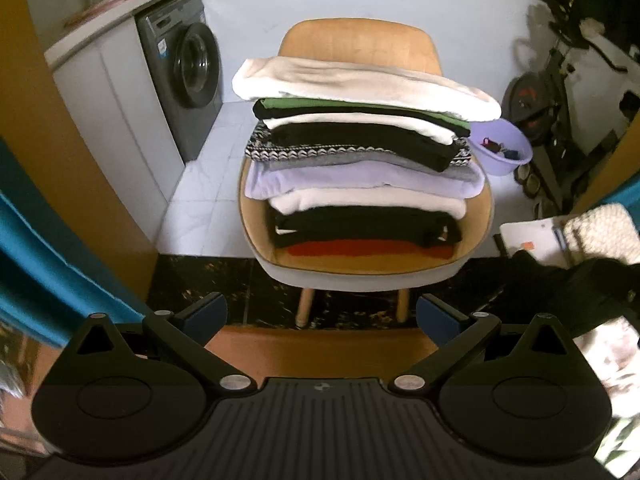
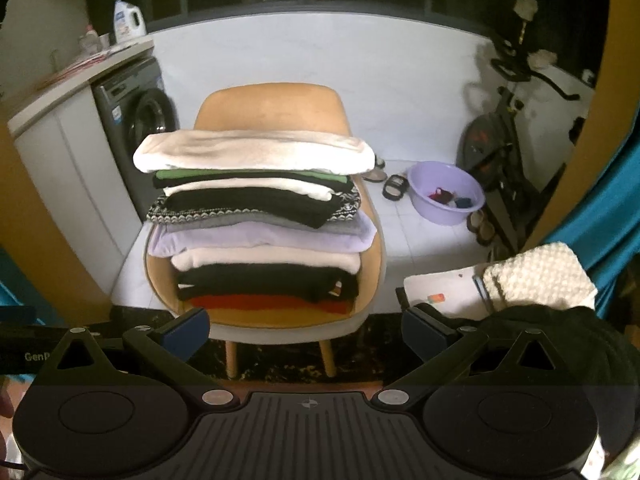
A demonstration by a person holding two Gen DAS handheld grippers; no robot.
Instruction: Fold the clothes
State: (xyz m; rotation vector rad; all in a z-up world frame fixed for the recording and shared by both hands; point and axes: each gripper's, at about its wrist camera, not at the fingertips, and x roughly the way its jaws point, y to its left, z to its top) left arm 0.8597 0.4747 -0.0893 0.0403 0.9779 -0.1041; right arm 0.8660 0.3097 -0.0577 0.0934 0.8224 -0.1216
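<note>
A tall stack of folded clothes (image 1: 360, 160) sits on a tan chair (image 1: 358, 40), with a white garment (image 1: 360, 86) on top and a red one at the bottom. The stack also shows in the right wrist view (image 2: 260, 216) on the same chair (image 2: 272, 108). My left gripper (image 1: 322, 318) is open and empty, in front of the chair. My right gripper (image 2: 306, 332) is open and empty, also short of the chair. A black garment (image 2: 560, 336) lies in a heap at the right; it also shows in the left wrist view (image 1: 580, 284).
A washing machine (image 1: 184, 68) stands at the left under a counter. A purple basin (image 2: 446, 192) and an exercise bike (image 2: 504, 132) are on the tiled floor at the right. A cream knitted item (image 2: 540, 276) lies beside white paper. Blue curtains hang at both sides.
</note>
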